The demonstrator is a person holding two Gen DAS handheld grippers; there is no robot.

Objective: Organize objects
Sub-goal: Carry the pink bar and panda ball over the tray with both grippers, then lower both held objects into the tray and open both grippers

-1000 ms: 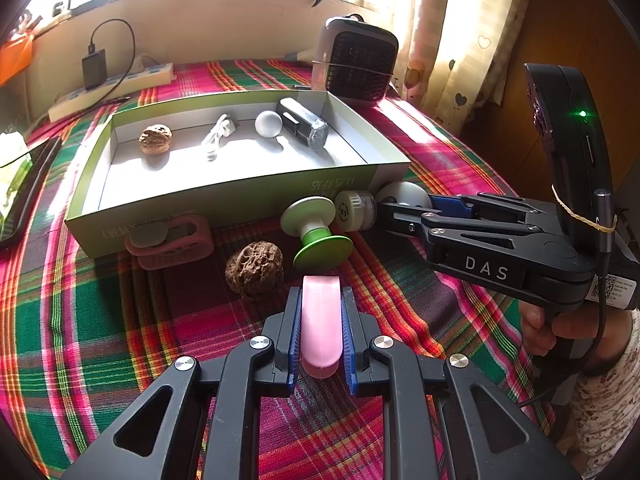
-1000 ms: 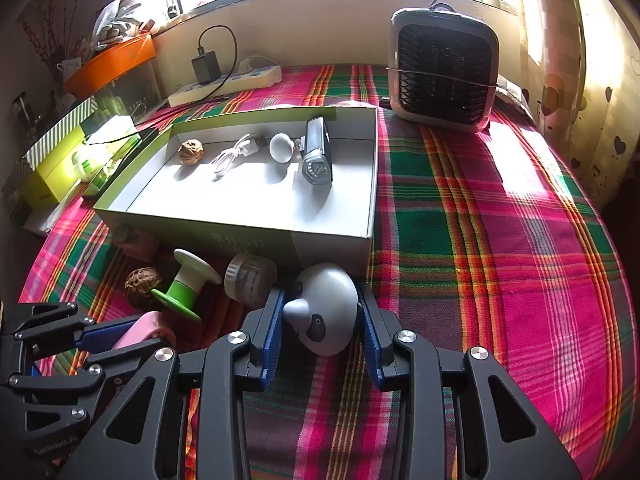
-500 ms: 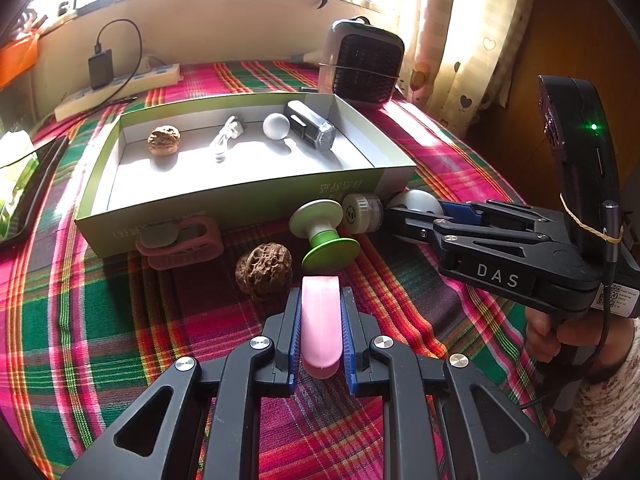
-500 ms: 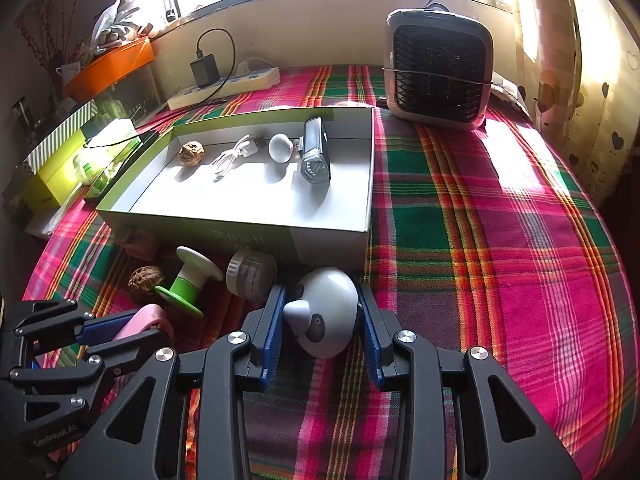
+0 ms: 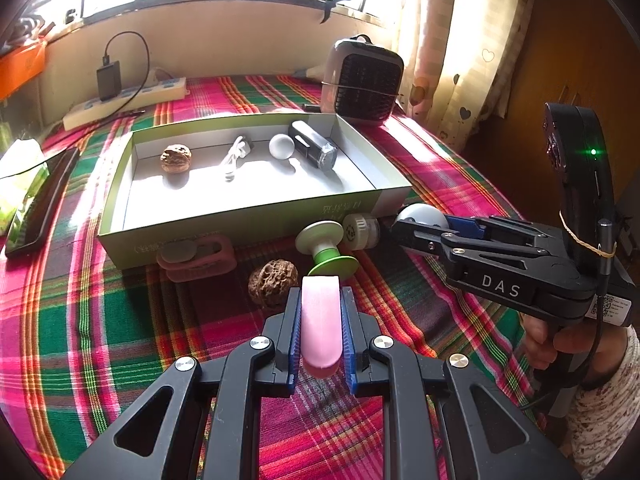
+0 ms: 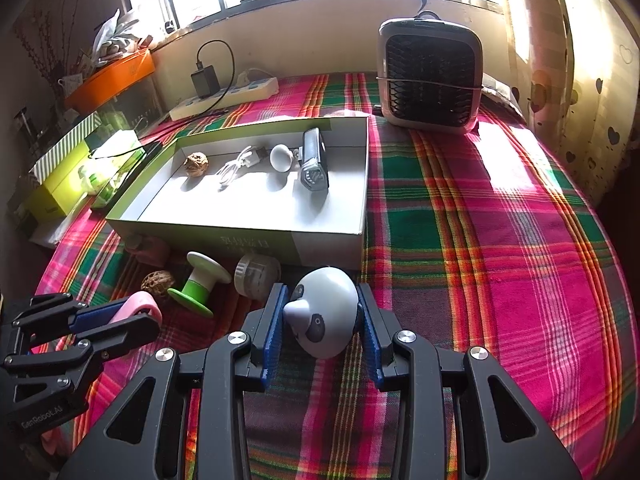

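My left gripper is shut on a pink oval piece and holds it above the plaid cloth, in front of the green box. My right gripper is shut on a white rounded gadget, near the box's front right corner. The box holds a walnut, a white cable, a white ball and a black device. Outside, by its front wall, lie a walnut, a green-and-white spool, a small round jar and a pink clip.
A black-grilled heater stands behind the box at the right. A power strip with a charger lies at the back by the wall. Green boxes and an orange tray sit at the left. A curtain hangs at the right.
Both grippers have risen and pulled back a little from the box, each still holding its object. The things on the cloth have not moved.
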